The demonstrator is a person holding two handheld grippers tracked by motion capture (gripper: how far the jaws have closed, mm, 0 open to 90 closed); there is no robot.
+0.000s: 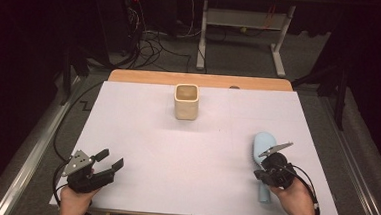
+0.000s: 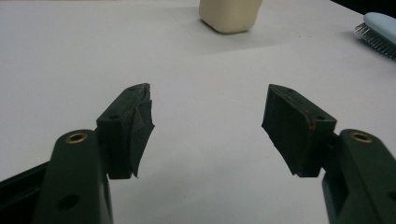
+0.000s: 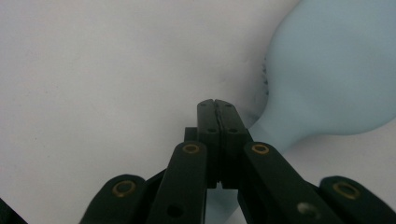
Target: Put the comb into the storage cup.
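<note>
While your right gripper (image 3: 215, 103) hovers with its jaws pressed flat together and nothing between them, the pale blue hairbrush (image 1: 265, 144) lies bristle-side down near the right edge of the white sheet (image 1: 142, 129), its handle (image 1: 264, 193) running back toward you under that hand. In the right gripper view the closed tips sit just beside the neck where the brush head narrows into the handle; whether they touch it cannot be told. Your left gripper (image 1: 111, 163) rests at the near left corner, jaws parted and holding nothing, aimed across the sheet toward the beige square cup (image 1: 186, 102), which stands upright at the far middle, well apart from both hands.

Likely faults from here:
- Descending with the jaws closed would probably shove the brush sideways rather than seize it; you would need to spread them first.
- The smooth, rounded back of the head offers poor purchase, so a pinch there may squirt the brush out; the narrower handle looks safer.
- A push toward the right could slide the brush off the sheet's edge.
- If the brush is bound for the cup, a tilted entry might tip that light container.
</note>
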